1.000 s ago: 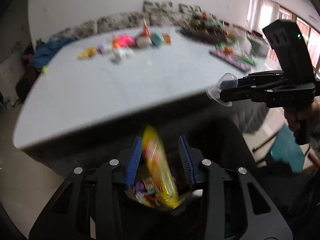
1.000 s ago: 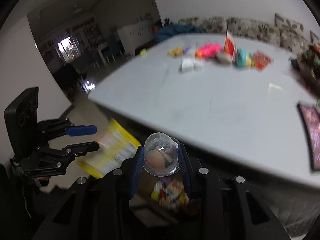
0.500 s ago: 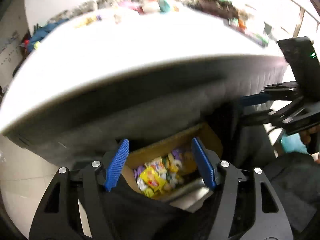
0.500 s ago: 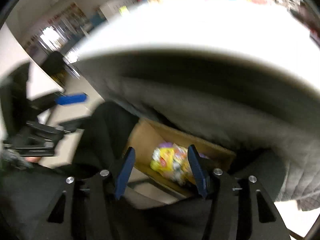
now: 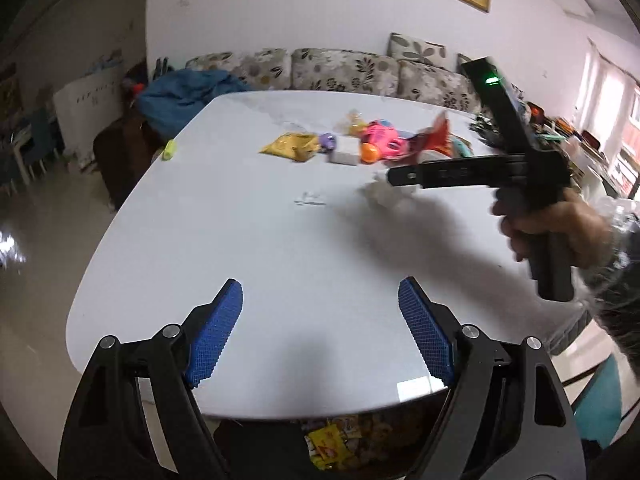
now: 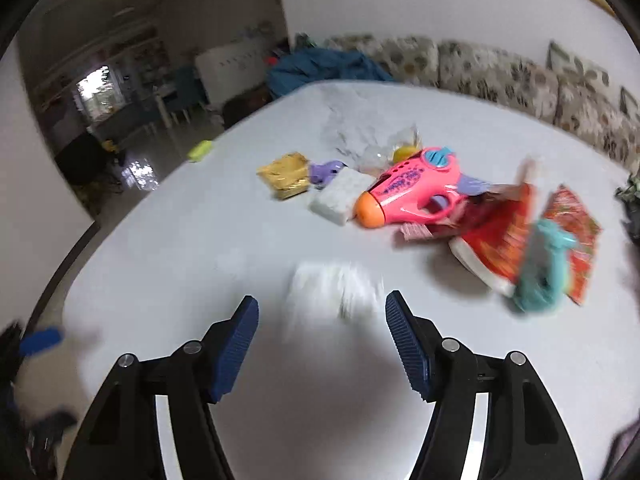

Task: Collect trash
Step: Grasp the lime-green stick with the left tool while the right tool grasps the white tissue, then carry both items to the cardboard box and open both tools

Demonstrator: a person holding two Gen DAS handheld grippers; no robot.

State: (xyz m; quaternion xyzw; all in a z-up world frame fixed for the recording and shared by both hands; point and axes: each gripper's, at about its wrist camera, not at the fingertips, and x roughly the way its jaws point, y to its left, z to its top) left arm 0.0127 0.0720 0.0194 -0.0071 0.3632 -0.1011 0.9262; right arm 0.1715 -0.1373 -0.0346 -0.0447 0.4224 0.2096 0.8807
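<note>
Crumpled white tissue [image 6: 334,294]: blurred, lying on the surface, nearest of the trash.
Yellow wrapper [image 6: 285,175]: crinkled, laid flat further back.
Red snack packet [image 6: 498,240]: opened, lying beside a pink toy gun.
Clear plastic wrap [image 6: 362,140]: crumpled, behind the toy gun.
Binned wrappers [image 5: 338,440]: colourful, seen below the surface's near edge.

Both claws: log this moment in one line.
left claw: opening, empty | right claw: opening, empty, nearing white wad | table: litter remains
</note>
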